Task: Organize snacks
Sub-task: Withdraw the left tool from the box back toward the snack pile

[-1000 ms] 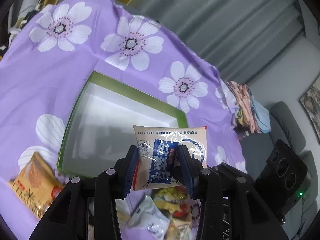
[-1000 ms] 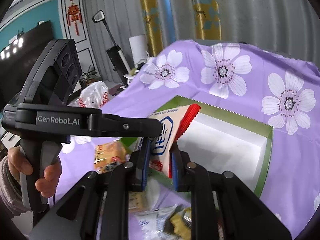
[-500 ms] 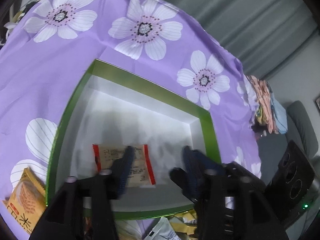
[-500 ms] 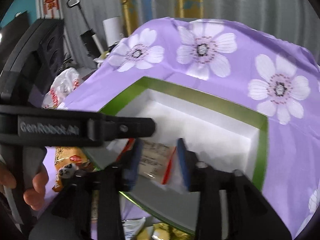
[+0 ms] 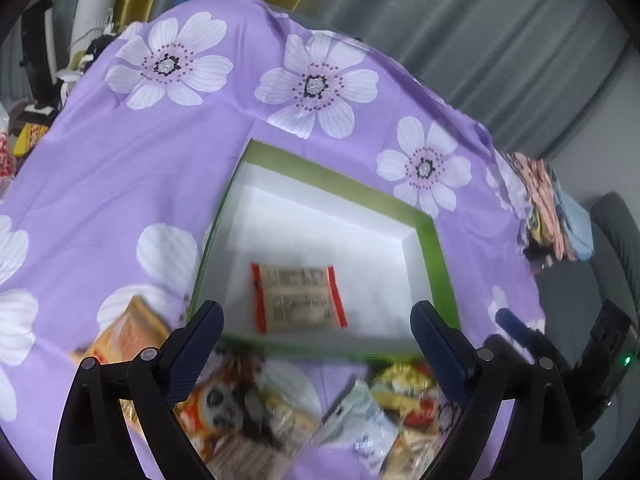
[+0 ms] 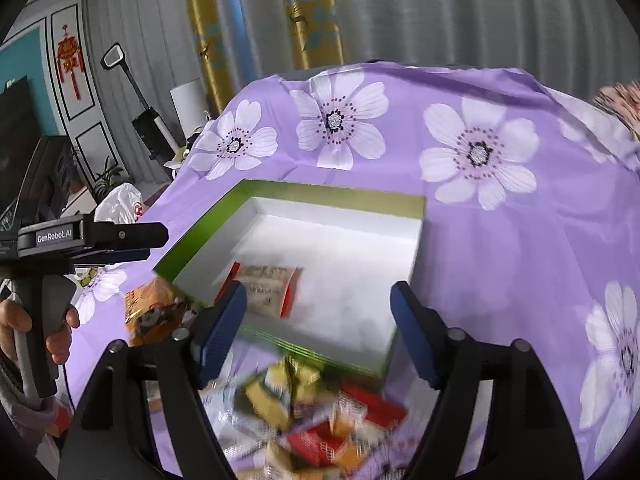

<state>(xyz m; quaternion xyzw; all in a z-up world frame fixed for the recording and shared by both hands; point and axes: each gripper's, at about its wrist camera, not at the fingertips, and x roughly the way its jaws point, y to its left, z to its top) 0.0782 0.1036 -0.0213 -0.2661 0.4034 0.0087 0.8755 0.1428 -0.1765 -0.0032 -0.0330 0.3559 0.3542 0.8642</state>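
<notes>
- Crinkly film and foil is what I have nearest me: the loose snack heap point(image 5: 304, 412) lies on the purple cloth just below both claws, smeared by blur, so I can't read most wrappers or count them.
- My left gripper point(image 5: 318, 344) has just been opening and now stands wide apart with nothing between its pads; my right gripper point(image 6: 318, 328) has likewise just been opening and is empty too.
- I judge these packets light, soft and slippery. They will crumple rather than resist, and what is inside may crush, so I'd pinch one by a flat sealed end or across its narrow middle, with a gentle squeeze.
- Beside the heap on the left lies an orange packet point(image 5: 128, 332), partly hidden behind my left finger; its print is unreadable to me.
- Next out is the green-rimmed box point(image 5: 436, 264), white inside, sitting on the flowered tablecloth point(image 5: 132, 176). Its near rim is blurred in both views.
- One red-edged packet point(image 5: 298, 298) lies flat on the box floor towards the near side. Whether a second packet is in there I cannot tell; the pale area by the right wall is washed out.
- In the right view, a hand point(image 6: 24, 328) grips the other handle at the left edge.
- Beyond, curtains and clutter are cut off by the lens rim.
</notes>
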